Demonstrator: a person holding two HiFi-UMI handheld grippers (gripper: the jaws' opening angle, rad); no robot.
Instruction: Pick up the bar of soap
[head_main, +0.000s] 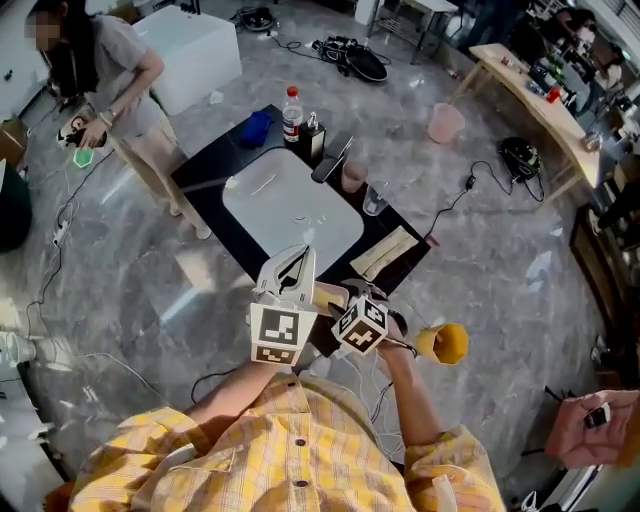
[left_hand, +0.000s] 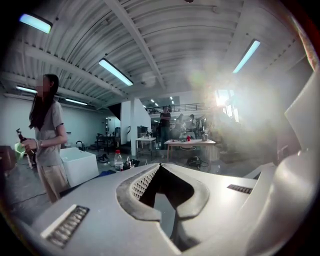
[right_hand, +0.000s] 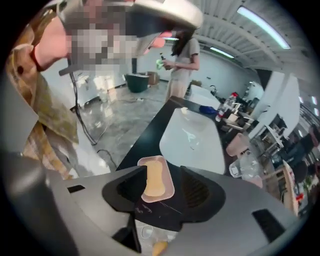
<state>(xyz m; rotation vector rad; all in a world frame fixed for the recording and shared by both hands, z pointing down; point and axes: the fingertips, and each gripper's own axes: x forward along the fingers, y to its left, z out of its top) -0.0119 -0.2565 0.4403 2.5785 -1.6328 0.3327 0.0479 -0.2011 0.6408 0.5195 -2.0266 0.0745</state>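
Soap, a pale orange oblong bar, lies flat in a shallow pink rectangular soap dish. It shows just beyond the tips of the right gripper, in the gap between the two dark fingers. Those fingers stand apart. Neither pad presses on the bar, though the edge of one finger overlaps the dish's side in the right gripper view. How much height separates the tips from the soap cannot be told.

The dish rests on the near end of the black table, on the person's side of the white sunken basin, which lies farther out past the fingertips.

The left gripper is raised and points out at the room. Its pale fingers are closed together at the tips with nothing between them, so it seems to have no part in this.

By my reading the task is at the approach stage. The right gripper is lined up over the bar and open wide enough to straddle its narrow width, but nothing is grasped and the soap has not been lifted. Still to do are the descent around the bar, the closing on its long sides and the lift clear of the dish.
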